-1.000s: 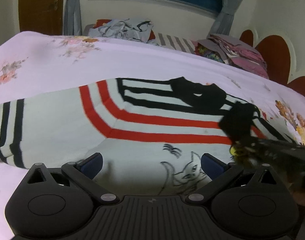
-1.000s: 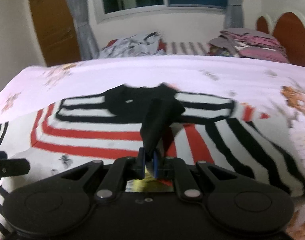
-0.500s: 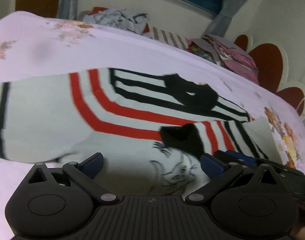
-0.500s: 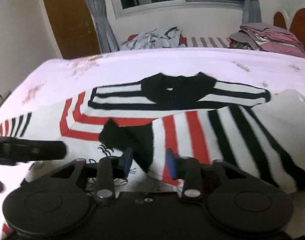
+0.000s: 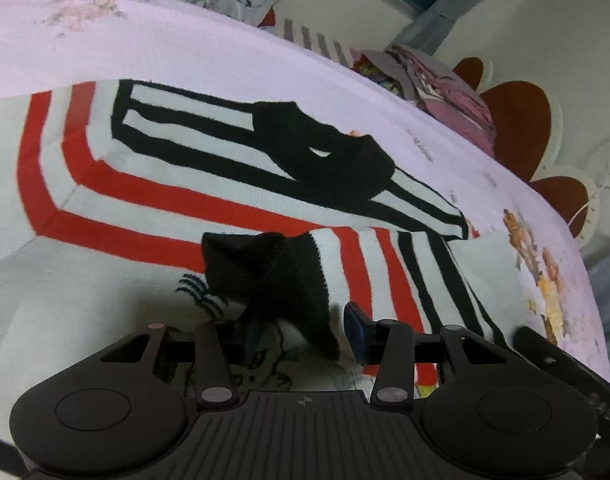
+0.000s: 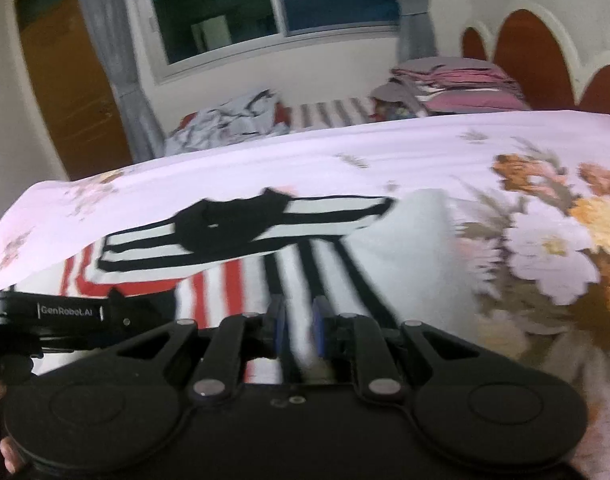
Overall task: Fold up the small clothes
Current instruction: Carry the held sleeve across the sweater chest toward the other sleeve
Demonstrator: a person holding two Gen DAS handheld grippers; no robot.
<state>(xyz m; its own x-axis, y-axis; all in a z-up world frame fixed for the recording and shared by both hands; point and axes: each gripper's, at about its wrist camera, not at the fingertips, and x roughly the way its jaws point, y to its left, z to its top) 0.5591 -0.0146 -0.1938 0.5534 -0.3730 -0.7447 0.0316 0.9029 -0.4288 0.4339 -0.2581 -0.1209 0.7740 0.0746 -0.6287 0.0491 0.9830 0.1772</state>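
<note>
A white sweater (image 5: pixel 153 248) with red and black stripes and a black collar (image 5: pixel 321 152) lies flat on the pink floral bed sheet (image 5: pixel 185 40). One sleeve is folded across its front and ends in a black cuff (image 5: pixel 265 272). My left gripper (image 5: pixel 303 334) straddles that cuff and its jaws are closing. The right pad still stands clear of the cloth. My right gripper (image 6: pixel 299 330) hovers over the sweater's (image 6: pixel 385 248) black-striped side. Its jaws are closing to a narrow gap with nothing between them. The left gripper (image 6: pixel 45 312) shows at the left edge of the right wrist view.
At the far end of the bed lie a crumpled grey garment pile (image 6: pixel 233 120) and a folded pink and grey stack (image 6: pixel 457 80). A red scalloped headboard (image 5: pixel 517 124) stands to the right. A window (image 6: pixel 265 8) and a brown door (image 6: pixel 65 80) are behind.
The right gripper let go of the black cuff, left it on the sweater's front and drew off to the right. The left gripper came down over the cuff and its jaws narrowed.
</note>
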